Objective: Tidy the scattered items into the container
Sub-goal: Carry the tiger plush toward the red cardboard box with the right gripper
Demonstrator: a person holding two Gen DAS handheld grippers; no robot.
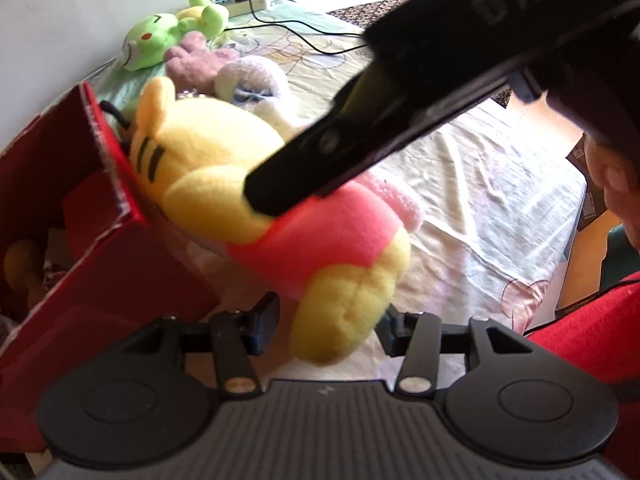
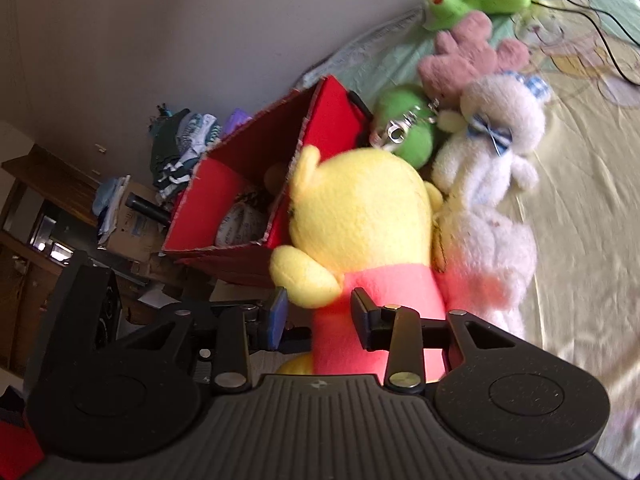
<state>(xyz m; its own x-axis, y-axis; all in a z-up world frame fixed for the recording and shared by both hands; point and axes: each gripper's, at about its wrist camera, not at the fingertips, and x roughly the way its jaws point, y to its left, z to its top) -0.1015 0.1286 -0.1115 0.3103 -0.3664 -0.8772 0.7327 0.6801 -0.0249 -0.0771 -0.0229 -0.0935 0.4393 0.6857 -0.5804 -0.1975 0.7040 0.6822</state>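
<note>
A yellow bear plush [image 1: 208, 152] in a pink shirt lies tilted against the outer wall of the red cardboard box [image 1: 100, 160]. My right gripper [image 2: 320, 314] is shut on the bear's pink torso [image 2: 380, 280]. In the left wrist view one black finger [image 1: 304, 168] of it crosses the bear's neck. My left gripper [image 1: 330, 326] is open around the bear's yellow foot [image 1: 344, 308], with a small gap at the left pad. The red box [image 2: 240, 176] holds a few items, partly hidden.
A green frog plush [image 1: 152, 40], a pink plush [image 1: 188, 60] and a white bunny [image 2: 500, 132] lie on the bedsheet behind the bear. A green ball plush [image 2: 408, 128] with a keychain sits by the box. A power strip [image 1: 244, 4] with cables is far back. A red sleeve [image 1: 580, 340] is at the right.
</note>
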